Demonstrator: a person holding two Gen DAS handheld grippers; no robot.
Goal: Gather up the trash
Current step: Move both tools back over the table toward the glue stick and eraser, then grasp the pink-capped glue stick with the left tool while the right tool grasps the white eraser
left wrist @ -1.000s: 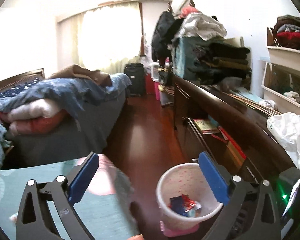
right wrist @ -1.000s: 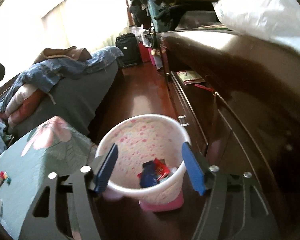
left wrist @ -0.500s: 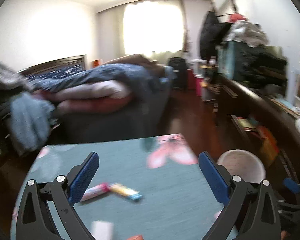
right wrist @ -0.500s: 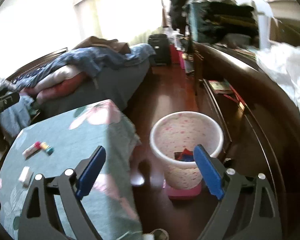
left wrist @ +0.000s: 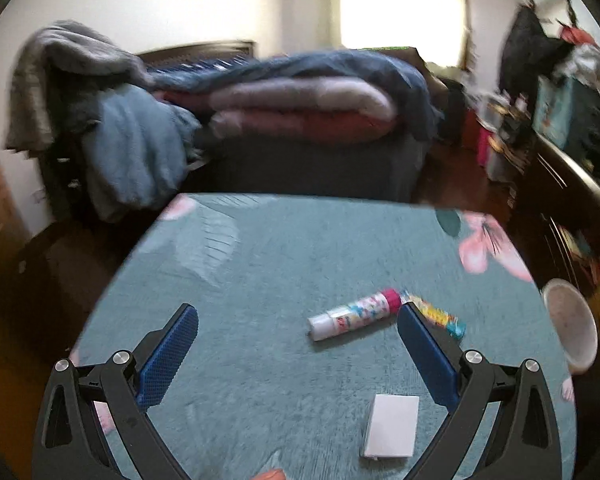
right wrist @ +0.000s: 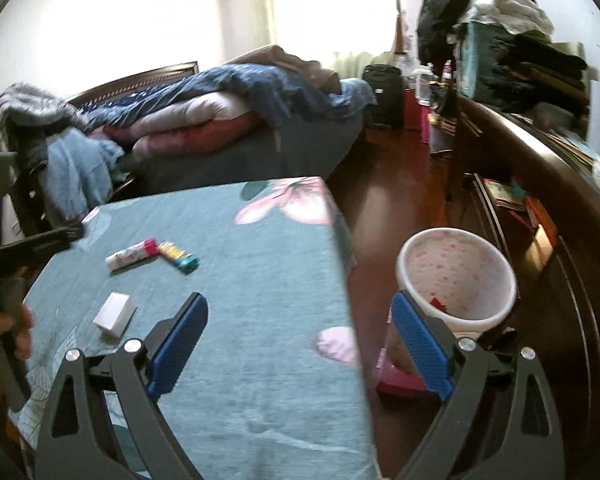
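A white and pink tube (left wrist: 354,314) lies on the teal flowered tablecloth (left wrist: 280,256), touching a yellow and teal wrapper (left wrist: 440,316). Nearer to me lies a small white box (left wrist: 390,426). My left gripper (left wrist: 297,312) hangs open above the cloth, short of the tube, holding nothing. The right wrist view shows the same tube (right wrist: 130,255), wrapper (right wrist: 178,256) and box (right wrist: 114,314) at its left. My right gripper (right wrist: 299,302) hovers over the table's right edge, its jaws opening and bare. The pink-speckled white bin (right wrist: 456,276) stands on the floor to the right, with wrappers inside.
A bed (right wrist: 240,128) piled with quilts stands behind the table. A dark wooden cabinet (right wrist: 572,216) with clutter on top runs along the right wall. Between bed and cabinet lies a strip of wooden floor (right wrist: 388,184). A hand (right wrist: 4,328) shows at the left edge.
The left gripper swung left from the bin to the table, so the tube, wrapper and box came into view. The right gripper drew back from over the bin and its jaws widened.
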